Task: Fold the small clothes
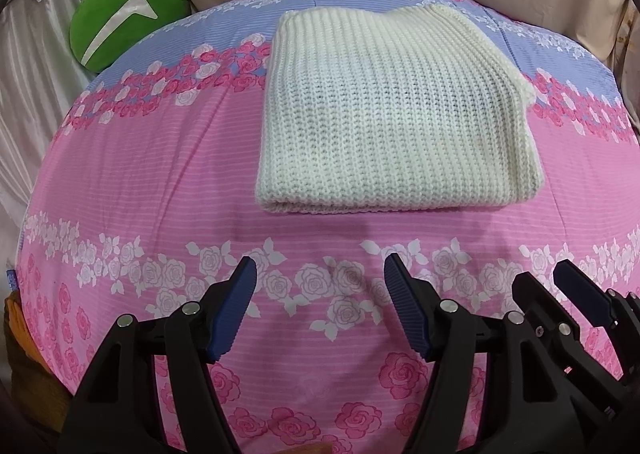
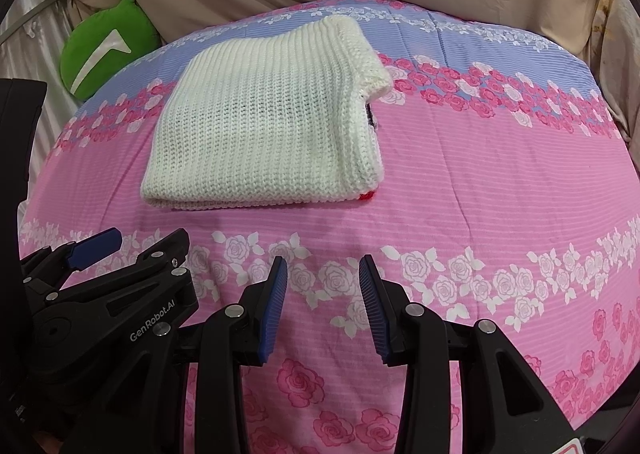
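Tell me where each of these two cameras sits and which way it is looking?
Left wrist view: sits on the left hand-held gripper, looking forward and down at the folded cream knit on the rose-patterned sheet; its own open fingers show, with the right hand-held gripper beside it.
Right wrist view: sits on the right hand-held gripper, same tilt; the left hand-held gripper shows at its left.
Shared: the knit, the sheet, the green cushion, both grippers empty.
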`<state>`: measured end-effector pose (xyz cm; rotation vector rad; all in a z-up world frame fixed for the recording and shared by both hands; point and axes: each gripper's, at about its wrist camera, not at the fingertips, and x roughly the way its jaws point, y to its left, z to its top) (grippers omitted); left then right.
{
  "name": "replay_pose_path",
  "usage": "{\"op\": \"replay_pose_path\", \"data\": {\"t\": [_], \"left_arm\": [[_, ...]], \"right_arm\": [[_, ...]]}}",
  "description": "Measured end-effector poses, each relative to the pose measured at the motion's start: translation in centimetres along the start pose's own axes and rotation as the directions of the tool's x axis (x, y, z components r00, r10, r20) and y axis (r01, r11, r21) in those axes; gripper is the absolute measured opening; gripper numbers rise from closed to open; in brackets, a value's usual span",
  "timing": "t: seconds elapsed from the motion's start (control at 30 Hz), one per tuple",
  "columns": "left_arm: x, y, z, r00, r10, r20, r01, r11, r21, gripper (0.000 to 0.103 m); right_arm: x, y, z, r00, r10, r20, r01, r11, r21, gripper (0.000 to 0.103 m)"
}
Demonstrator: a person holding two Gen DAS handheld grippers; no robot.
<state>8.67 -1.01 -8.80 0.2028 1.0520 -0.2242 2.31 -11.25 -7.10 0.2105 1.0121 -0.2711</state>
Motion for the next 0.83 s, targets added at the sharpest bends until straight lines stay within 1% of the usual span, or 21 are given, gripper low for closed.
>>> {"op": "replay_pose_path", "data": {"t": [0.17,0.4,0.83], "left_arm": [[-0.08,0.11,-0.08,1.000,0.004,0.005,-0.004,1.000,-0.005,0.064],[0.27,0.59,-0.03,1.000,-0.027,-0.013,0.026,0.999,-0.024,0.064],[0.00,-0.03,-0.02,1.000,0.004,-0.004,-0.004,1.000,-0.005,0.064]], "right_arm": [[0.07,0.07,-0.04,1.000,-0.001,-0.001,0.001,1.000,0.001,0.039],[0.21,0.35,-0.16,1.000,-0.006,0.003,0.006,1.000,0.004,0.039],[0.28,0.44,-0.29,1.000,-0.012,-0.003,0.012,1.000,0.023,0.039]]}}
